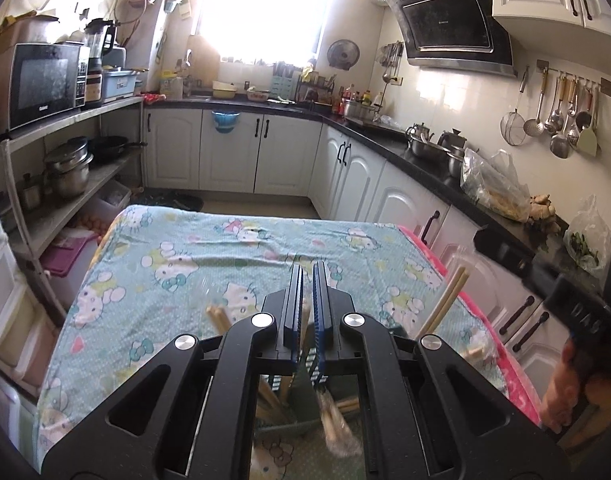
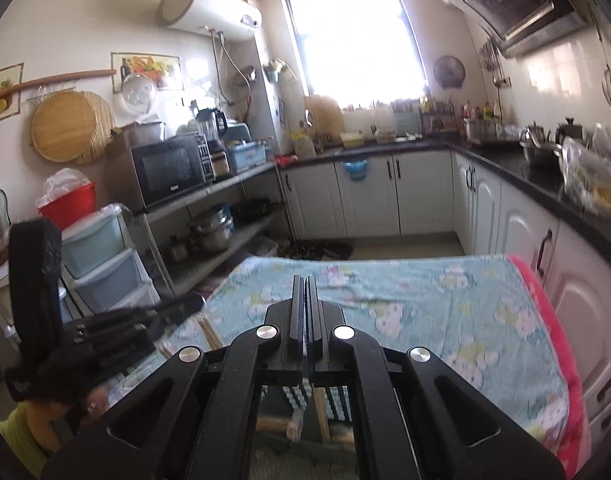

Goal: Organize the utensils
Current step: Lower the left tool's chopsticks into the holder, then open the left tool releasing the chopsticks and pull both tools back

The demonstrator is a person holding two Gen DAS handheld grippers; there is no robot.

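Observation:
My left gripper (image 1: 308, 269) is held above the table with its jaws nearly closed and a thin gap between them; nothing shows between the tips. Wooden chopsticks (image 1: 445, 304) stick up to its right, more chopsticks (image 1: 219, 316) lie to its left, and a green slotted utensil holder (image 1: 301, 396) sits below the fingers. My right gripper (image 2: 304, 282) is shut and empty above the table. The holder's slotted wall (image 2: 337, 402) and a wooden piece (image 2: 273, 424) show beneath it. The left gripper's body (image 2: 117, 336) is at the left of the right wrist view.
The table carries a light blue cartoon cloth (image 1: 225, 256) with a pink edge (image 1: 505, 356). White cabinets (image 1: 357, 176) and a black counter (image 1: 425, 160) run along the right. A shelf with a microwave (image 1: 45, 80) and pots (image 1: 69, 168) stands left.

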